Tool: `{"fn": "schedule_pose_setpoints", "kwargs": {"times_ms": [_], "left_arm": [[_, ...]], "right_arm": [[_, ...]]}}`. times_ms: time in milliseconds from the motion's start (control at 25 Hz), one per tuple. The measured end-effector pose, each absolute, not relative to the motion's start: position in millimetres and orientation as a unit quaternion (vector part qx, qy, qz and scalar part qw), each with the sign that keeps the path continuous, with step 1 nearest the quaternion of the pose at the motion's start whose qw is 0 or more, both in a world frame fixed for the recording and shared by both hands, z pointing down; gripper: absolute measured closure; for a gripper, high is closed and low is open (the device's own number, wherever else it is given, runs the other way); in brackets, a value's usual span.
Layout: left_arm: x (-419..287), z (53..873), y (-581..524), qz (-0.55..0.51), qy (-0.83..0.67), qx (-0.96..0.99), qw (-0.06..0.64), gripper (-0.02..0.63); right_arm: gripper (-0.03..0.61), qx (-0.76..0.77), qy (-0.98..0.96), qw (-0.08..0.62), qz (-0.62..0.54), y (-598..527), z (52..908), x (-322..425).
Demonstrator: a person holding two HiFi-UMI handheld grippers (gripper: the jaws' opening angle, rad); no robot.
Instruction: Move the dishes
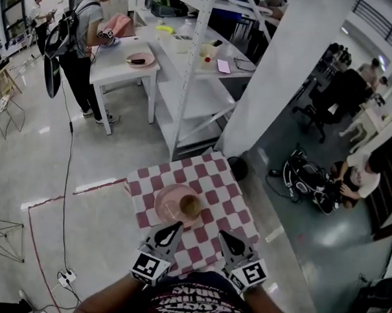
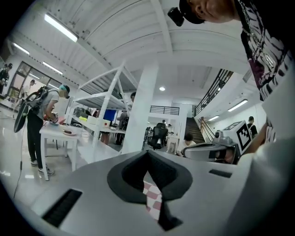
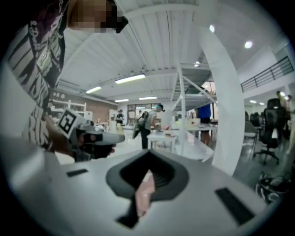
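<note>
- Nearest, at the lower edge of the head view, the person's two forearms hold the tools side by side over the near edge of a small bench, marker cubes toward the body.
- Left tool (image 1: 172,230): clenched and holding nothing. In the left gripper view its jaws meet, leaving only a thin slit through which a strip of checked cloth shows.
- Right tool (image 1: 223,237): also clenched and holding nothing. In the right gripper view the jaws are together, and a sliver of pink shows through the narrow gap between them.
- Just beyond the tool tips, the bench (image 1: 138,182) is covered by a red-and-white checked cloth (image 1: 216,181).
- Pink plate (image 1: 167,206): it lies on the cloth near the bench's middle, close ahead of the left tool tip and touched by neither tool.
- Brownish bowl (image 1: 190,205): it sits on the right part of that plate.
- On the grey floor to the left, a white power strip (image 1: 65,278) has a black cable running away from it.
- Farther off stand a white rack (image 1: 186,74) and, to its right, a broad white pillar (image 1: 284,65).
- Left of the rack is a white bench (image 1: 112,68) carrying a second pink plate (image 1: 141,59). A person with a backpack (image 1: 85,31) stands at it.
- Far right, a person sits on the floor (image 1: 360,179), with a black office chair (image 1: 335,94) behind.
</note>
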State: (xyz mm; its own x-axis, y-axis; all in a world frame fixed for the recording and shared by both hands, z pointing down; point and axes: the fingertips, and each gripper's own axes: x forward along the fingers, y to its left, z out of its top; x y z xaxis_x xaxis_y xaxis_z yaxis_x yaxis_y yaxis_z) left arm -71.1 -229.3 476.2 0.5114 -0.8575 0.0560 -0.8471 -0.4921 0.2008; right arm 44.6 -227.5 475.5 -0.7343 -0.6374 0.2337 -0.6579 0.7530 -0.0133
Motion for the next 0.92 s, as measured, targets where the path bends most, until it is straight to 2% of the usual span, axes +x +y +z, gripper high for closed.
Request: {"fn": "schedule_pose_setpoints", "kwargs": {"times_ms": [480, 920], "left_arm": [[-55, 475, -204, 0.000, -0.508, 0.858, 0.080, 0.584], [-33, 455, -133, 0.003, -0.556, 0.826, 0.090, 0.584]], "right_arm": [[0.545, 0.353, -0.930, 0.088, 0.048, -190, 468, 63], [0.545, 0.322, -0.943, 0.078, 0.013, -134, 452, 92]]}}
